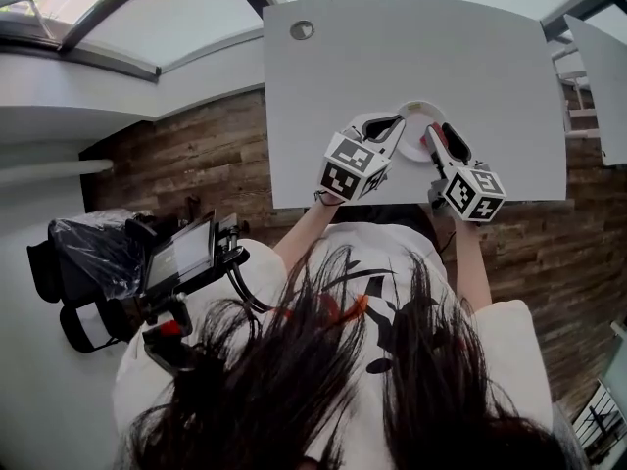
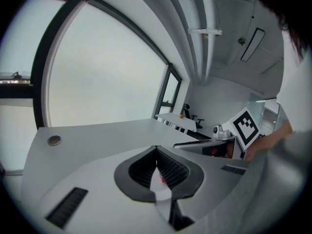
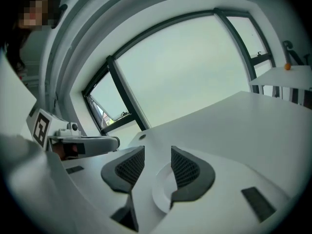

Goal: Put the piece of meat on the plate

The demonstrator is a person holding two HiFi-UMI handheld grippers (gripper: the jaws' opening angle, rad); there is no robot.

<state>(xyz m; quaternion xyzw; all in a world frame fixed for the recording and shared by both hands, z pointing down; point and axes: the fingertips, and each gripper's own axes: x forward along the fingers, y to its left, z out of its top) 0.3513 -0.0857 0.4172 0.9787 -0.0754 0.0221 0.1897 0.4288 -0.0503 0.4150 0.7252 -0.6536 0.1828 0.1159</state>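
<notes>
A small white plate (image 1: 421,108) sits near the front edge of the white table (image 1: 411,47). A red piece of meat (image 1: 425,143) lies on it. My left gripper (image 1: 397,125) is at the plate's left rim. In the left gripper view its jaws (image 2: 157,152) are shut on the white rim (image 2: 160,191), with a bit of red meat (image 2: 162,178) showing behind. My right gripper (image 1: 441,133) hovers over the plate's right side. Its jaws (image 3: 157,155) stand apart with nothing between them, and the plate (image 3: 163,189) shows below the gap.
A round cable grommet (image 1: 302,29) is set in the table's far left corner. A second white table (image 1: 602,76) stands at the right. Black camera gear (image 1: 147,262) sits on the wooden floor at my left. Windows lie beyond the table.
</notes>
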